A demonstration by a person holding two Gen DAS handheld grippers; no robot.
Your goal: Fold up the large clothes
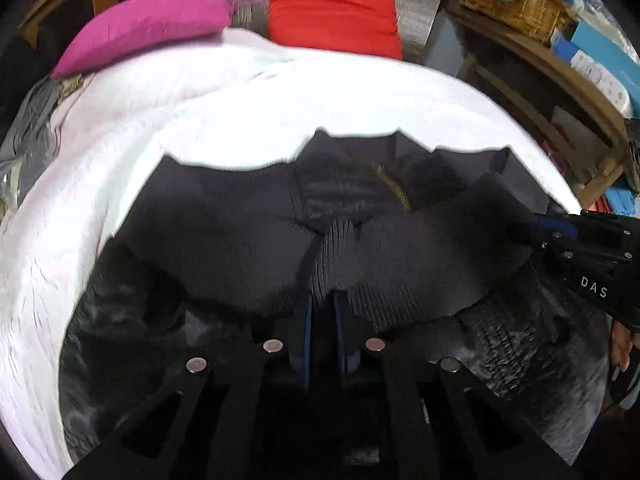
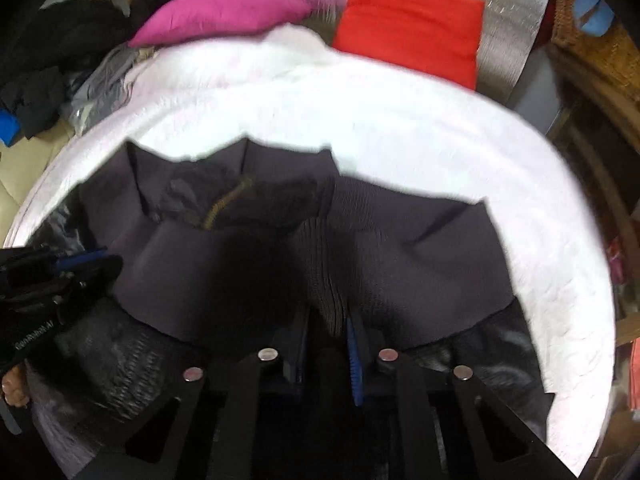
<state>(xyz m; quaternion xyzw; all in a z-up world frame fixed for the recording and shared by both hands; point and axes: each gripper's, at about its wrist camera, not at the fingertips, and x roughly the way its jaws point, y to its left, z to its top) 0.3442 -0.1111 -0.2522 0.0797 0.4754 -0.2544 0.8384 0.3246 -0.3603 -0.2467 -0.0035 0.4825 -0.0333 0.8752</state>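
Both tongs clamped on ribbed hem: left gripper [image 1: 323,300], right gripper [image 2: 338,320]. Dark jacket [image 1: 240,216] stretches away toward pillows, collar apparently farthest.

**Dark jacket on the bed**

A dark grey jacket [image 1: 224,216] lies spread across a white bed [image 1: 240,112], collar away from the cameras, zip partly open. Its ribbed hem [image 1: 336,248] is bunched and lifted at two points.

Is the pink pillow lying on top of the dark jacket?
No, the pink pillow sits at the far end of the white bedcover, well apart from the dark jacket.
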